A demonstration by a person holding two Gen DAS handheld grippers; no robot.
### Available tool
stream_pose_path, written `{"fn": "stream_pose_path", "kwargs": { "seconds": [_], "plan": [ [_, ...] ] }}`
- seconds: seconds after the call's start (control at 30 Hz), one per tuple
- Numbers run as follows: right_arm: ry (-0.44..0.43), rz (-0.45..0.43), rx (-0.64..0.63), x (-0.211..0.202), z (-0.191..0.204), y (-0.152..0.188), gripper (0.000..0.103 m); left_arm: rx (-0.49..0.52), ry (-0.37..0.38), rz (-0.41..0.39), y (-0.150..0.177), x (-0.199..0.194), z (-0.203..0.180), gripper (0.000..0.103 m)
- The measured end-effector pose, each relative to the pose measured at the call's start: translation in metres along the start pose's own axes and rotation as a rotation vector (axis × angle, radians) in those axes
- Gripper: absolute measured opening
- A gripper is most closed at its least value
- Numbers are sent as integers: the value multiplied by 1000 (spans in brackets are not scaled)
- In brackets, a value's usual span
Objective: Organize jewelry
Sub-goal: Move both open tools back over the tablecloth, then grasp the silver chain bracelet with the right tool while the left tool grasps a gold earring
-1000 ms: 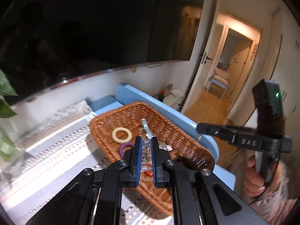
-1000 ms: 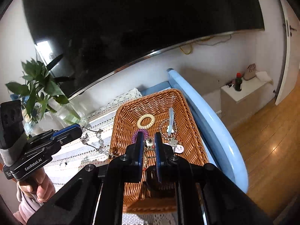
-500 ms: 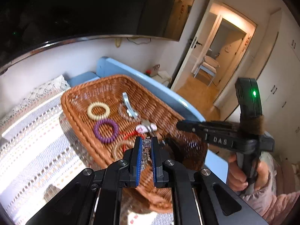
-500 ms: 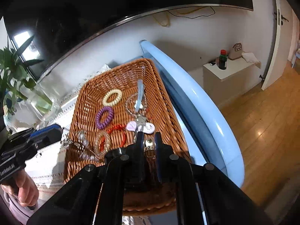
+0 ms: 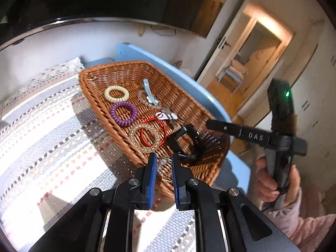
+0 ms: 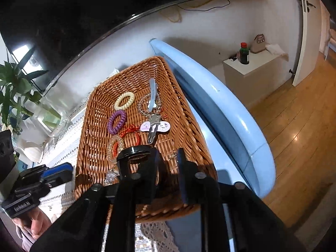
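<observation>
A big dark television hangs over a pale blue desk (image 6: 220,107) spread with a striped, dotted woven runner (image 5: 48,138), and beyond it a doorway opens onto a wooden floor. On the runner sits a shallow brown wicker tray (image 5: 98,96), and most of the jewelry looks gathered in it already. At the tray's twelve o'clock end lie a cream coiled hair tie (image 5: 116,93) and a pale blue hair clip (image 5: 148,90) across a clear beaded bracelet (image 5: 147,103). Nearer the middle are a purple coiled hair tie (image 5: 123,113), a red cord bracelet (image 5: 152,133) tangled with an amber-clear bead bracelet (image 5: 136,138), and a silver star clip with two pink charms (image 6: 156,124).

The left tongs (image 5: 163,175) hover at the tray's six o'clock rim with a clear gap between the blue pads, parted around a clear crystal bead strand (image 5: 161,167) that seems to be loose and dropping into the tray; I cannot tell whether it touches a pad. The right tongs (image 6: 168,168) hang over the same near end, spread wide and holding nothing; a small earring seems to lie under them, too dim to be sure.

Judging by this, the sorting is nearly done. No stray pieces show on the runner.
</observation>
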State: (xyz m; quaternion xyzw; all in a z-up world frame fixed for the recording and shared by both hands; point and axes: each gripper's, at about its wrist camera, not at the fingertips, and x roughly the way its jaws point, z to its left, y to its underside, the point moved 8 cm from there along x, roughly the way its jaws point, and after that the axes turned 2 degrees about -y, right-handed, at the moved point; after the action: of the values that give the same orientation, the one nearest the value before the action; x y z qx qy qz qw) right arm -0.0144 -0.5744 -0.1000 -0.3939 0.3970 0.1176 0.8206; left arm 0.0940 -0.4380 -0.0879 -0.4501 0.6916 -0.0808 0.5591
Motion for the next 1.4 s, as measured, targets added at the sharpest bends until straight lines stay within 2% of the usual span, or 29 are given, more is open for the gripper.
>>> {"fn": "stream_pose_path", "kwargs": {
  "seconds": [0.03,0.07,0.13,0.17,0.3,0.37,0.5,0.7,0.8,0.9,1.0,1.03,1.2,1.4],
  "plan": [
    [2,-5,-4,-3,2,0,36,-7,-9,-14,0,-8,2,24],
    [-2,-14,-12,-8,6,0,36,-11,-20,-24,1,-14,4,35],
    [-22,-22,-27,-14,15,2,36,-33,-51,-53,3,-31,9,51],
    [-29,-27,-36,-18,21,3,36,-52,-58,-65,6,-39,13,53],
    [-27,-47,-111,-31,50,9,36,-118,-119,-50,23,-69,31,53],
    [-27,-58,-158,-37,69,15,37,-135,-206,-68,38,-94,47,53],
    [-40,-59,-284,-39,117,33,41,-192,-333,-138,69,-151,86,53],
    [-99,-23,-398,-28,183,64,42,-261,-606,-258,110,-254,144,53],
    [-127,-11,-435,-22,213,75,42,-284,-728,-304,129,-296,168,61],
    [-173,18,-471,-15,245,90,44,-331,-796,-307,151,-319,194,64],
    [-211,40,-507,-9,272,108,67,-393,-793,-263,178,-321,219,64],
    [-216,40,-516,-8,279,113,72,-413,-784,-247,188,-318,226,64],
    [-203,76,-595,10,306,141,72,-502,-716,-132,237,-283,246,64],
    [-203,122,-632,30,326,156,72,-517,-715,-66,264,-250,245,64]
  ]
}}
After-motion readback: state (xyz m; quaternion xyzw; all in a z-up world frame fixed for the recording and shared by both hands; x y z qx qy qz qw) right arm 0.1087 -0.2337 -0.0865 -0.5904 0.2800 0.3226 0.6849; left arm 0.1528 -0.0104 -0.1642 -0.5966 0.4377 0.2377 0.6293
